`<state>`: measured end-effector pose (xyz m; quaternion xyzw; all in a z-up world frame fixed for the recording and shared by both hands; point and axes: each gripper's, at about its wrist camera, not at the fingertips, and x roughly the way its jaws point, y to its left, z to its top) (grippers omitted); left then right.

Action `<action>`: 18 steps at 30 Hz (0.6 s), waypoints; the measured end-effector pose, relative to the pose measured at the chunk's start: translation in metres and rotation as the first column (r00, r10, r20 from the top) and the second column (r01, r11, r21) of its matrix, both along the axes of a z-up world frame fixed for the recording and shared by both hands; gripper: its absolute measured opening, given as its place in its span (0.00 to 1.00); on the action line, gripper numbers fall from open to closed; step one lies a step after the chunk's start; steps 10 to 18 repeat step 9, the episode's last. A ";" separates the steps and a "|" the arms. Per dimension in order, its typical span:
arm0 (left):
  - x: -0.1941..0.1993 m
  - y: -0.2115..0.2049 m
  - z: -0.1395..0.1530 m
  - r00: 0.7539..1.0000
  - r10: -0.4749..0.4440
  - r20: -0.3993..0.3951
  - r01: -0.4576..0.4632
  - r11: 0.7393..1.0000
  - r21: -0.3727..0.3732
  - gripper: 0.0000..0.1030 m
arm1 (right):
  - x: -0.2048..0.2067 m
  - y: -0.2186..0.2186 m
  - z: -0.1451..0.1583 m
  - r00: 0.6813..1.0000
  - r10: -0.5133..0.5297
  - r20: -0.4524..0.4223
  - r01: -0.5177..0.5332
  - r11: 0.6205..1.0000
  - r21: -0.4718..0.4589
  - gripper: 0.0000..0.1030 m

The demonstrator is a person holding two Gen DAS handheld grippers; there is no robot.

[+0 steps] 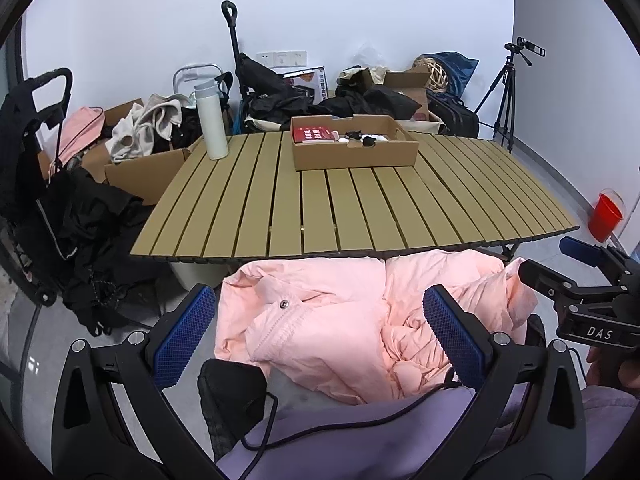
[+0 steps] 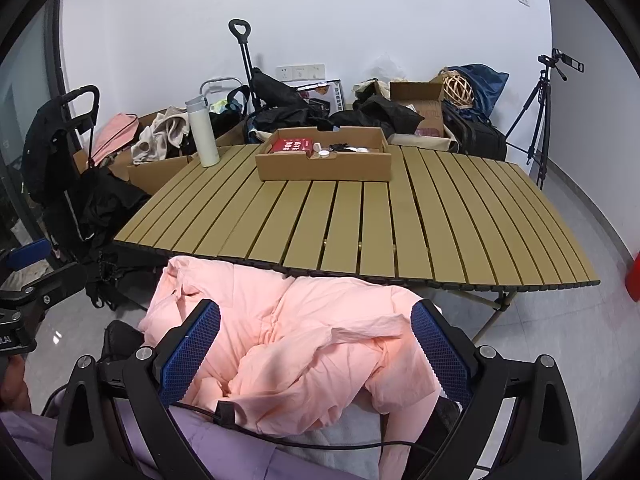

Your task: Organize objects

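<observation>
A crumpled pink padded jacket lies on a lap in front of the slatted table; it also shows in the right wrist view. My left gripper is open, its blue pads either side of the jacket, above it. My right gripper is open too, over the jacket; it also shows at the right edge of the left wrist view. On the table stand a white bottle and a shallow cardboard box holding a red book and small items.
Behind the table lie black bags, cardboard boxes, clothes and a trolley handle. A tripod stands at the right, a red bucket on the floor. A black stroller with clothes is left. A black cable crosses the lap.
</observation>
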<state>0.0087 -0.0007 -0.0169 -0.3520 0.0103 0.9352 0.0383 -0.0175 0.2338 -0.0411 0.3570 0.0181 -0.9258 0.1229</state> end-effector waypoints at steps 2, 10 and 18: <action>-0.002 -0.001 0.000 1.000 0.001 0.010 -0.001 1.000 0.005 1.00 | -0.001 0.000 -0.001 1.000 -0.003 0.004 0.003 1.000 0.000 0.95; -0.003 0.000 -0.003 1.000 0.001 0.026 -0.001 1.000 0.018 1.00 | -0.001 -0.001 -0.001 1.000 -0.003 0.007 0.003 1.000 -0.002 0.95; -0.003 0.000 -0.003 1.000 0.001 0.026 -0.001 1.000 0.018 1.00 | -0.001 -0.001 -0.001 1.000 -0.003 0.007 0.003 1.000 -0.002 0.95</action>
